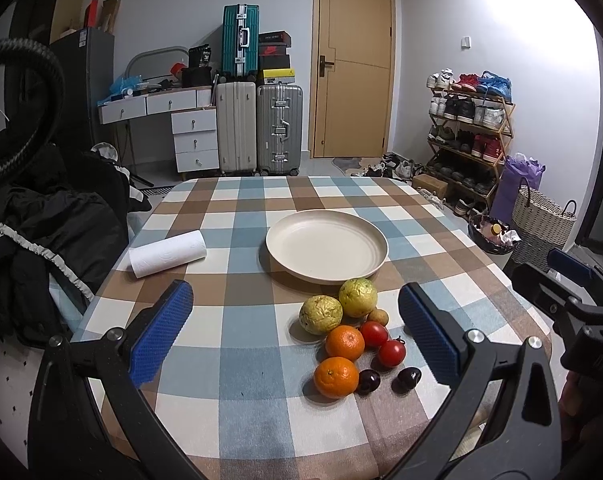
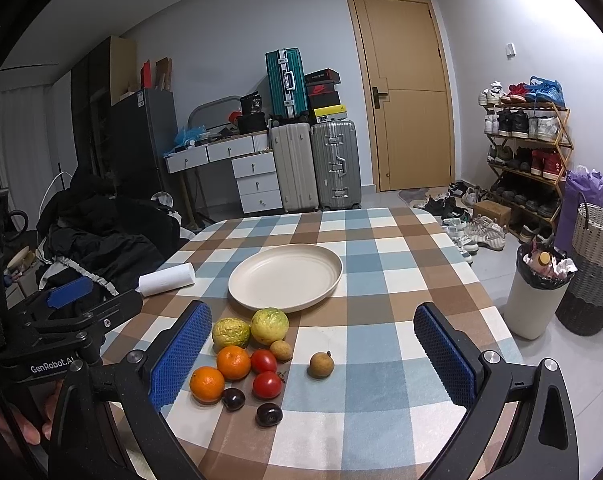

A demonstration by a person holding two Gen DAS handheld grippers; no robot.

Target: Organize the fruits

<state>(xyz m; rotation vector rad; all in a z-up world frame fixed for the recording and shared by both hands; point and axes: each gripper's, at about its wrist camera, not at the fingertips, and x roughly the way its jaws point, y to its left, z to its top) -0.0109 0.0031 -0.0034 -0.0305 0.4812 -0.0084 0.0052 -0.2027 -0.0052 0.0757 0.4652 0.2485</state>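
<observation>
A cluttered room with a wooden door (image 2: 405, 92), stacked suitcases (image 1: 257, 128) and a shoe rack (image 2: 525, 152) lies behind a table (image 2: 401, 300) covered in a blue, brown and white checked cloth. A cream plate (image 2: 285, 276) sits near the middle of the table, with nothing on it. All the fruit lies on the cloth on the near side of the plate: two yellow-green guavas (image 2: 269, 326) just off the plate's near rim, two oranges (image 2: 233, 362) nearer still, two red tomatoes (image 2: 266, 384) beside the oranges, and two dark plums (image 2: 269, 414) farthest from the plate. One small brown fruit (image 2: 281, 350) touches the guavas; another small brown fruit (image 2: 321, 365) lies apart, to the right of the cluster. A paper towel roll (image 1: 167, 253) lies on its side left of the plate. The left gripper (image 1: 295, 336) hovers above the near side of the table with its blue pads spread wide, holding nothing. The right gripper (image 2: 313, 356) is likewise spread and holds nothing.
</observation>
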